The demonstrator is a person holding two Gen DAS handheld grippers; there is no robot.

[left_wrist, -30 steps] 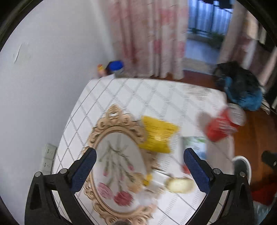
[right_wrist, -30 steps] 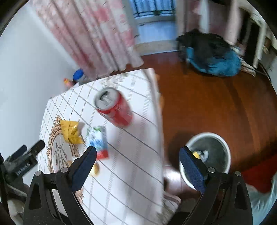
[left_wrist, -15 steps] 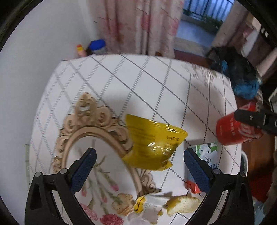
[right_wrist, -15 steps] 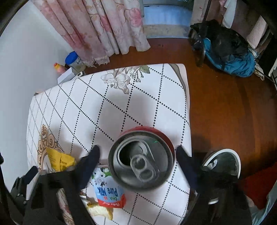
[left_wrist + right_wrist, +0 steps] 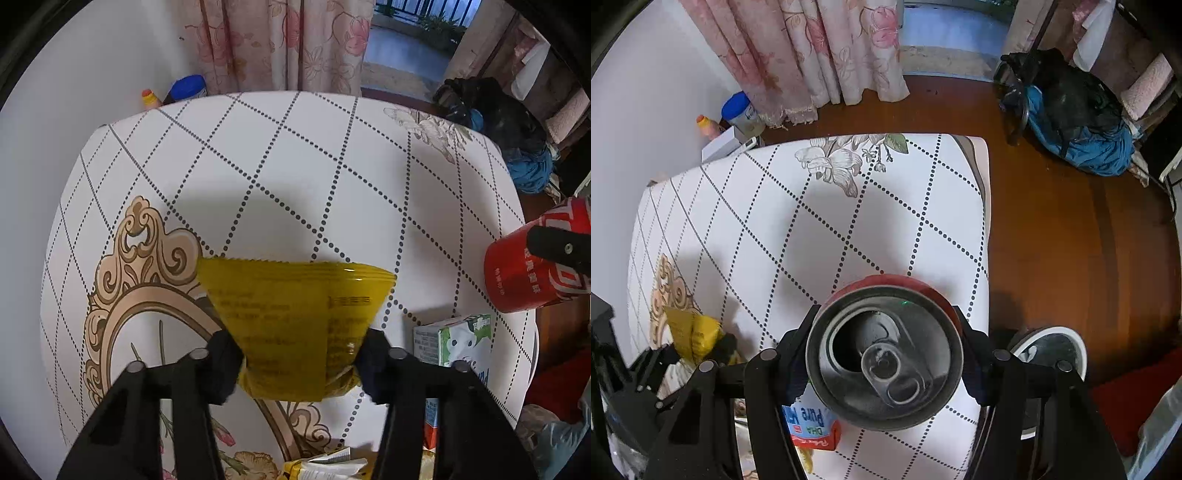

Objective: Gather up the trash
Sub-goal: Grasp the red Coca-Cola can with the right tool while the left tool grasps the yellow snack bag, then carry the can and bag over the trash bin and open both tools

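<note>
The right gripper [image 5: 884, 356] has its jaws pressed against both sides of an opened red soda can [image 5: 884, 354], seen from above with its pull tab showing. Below it lies the white tabletop [image 5: 820, 229] with a dotted diamond pattern. A milk carton [image 5: 810, 430] lies partly under the can. At left, the other gripper [image 5: 698, 349] grips a yellow snack wrapper [image 5: 690, 332]. A white bin [image 5: 1052, 350] stands on the wooden floor [image 5: 1071, 240] beside the tabletop.

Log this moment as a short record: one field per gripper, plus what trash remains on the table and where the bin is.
left gripper: shut on the crinkled yellow snack wrapper
right gripper: shut on the opened red soda can
left on table: small white milk carton lying on the white diamond-patterned tablecloth, beside the wrapper
bin: round white waste bin on the wooden floor, just past the table's right edge
</note>
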